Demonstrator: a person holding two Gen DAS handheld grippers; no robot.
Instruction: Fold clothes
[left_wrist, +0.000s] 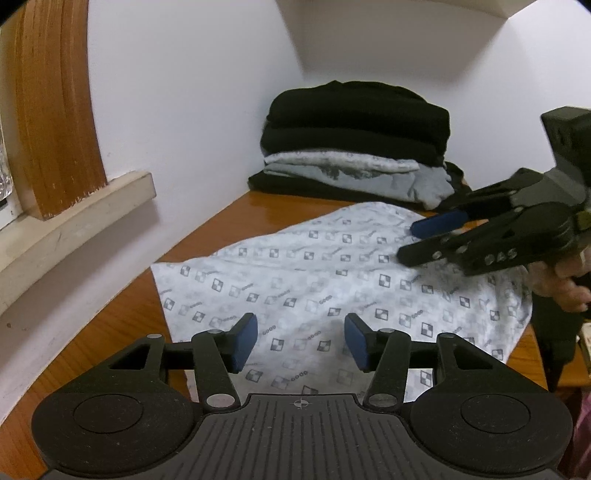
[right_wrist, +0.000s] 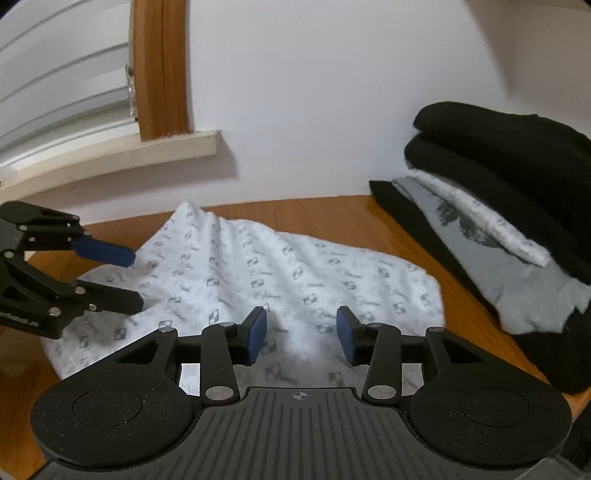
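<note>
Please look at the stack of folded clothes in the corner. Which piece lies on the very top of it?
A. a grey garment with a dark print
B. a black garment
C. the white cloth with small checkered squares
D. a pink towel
B: the top of the stack of folded clothes is a thick black garment; the grey printed garment lies under it, and the white patterned cloth is spread apart on the table.

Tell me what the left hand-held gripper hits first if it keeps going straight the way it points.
Most likely the white patterned cloth spread on the wooden table: the open left hand-held gripper points low across it. Beyond lies the stack of folded black and grey clothes; depth is unclear.
</note>
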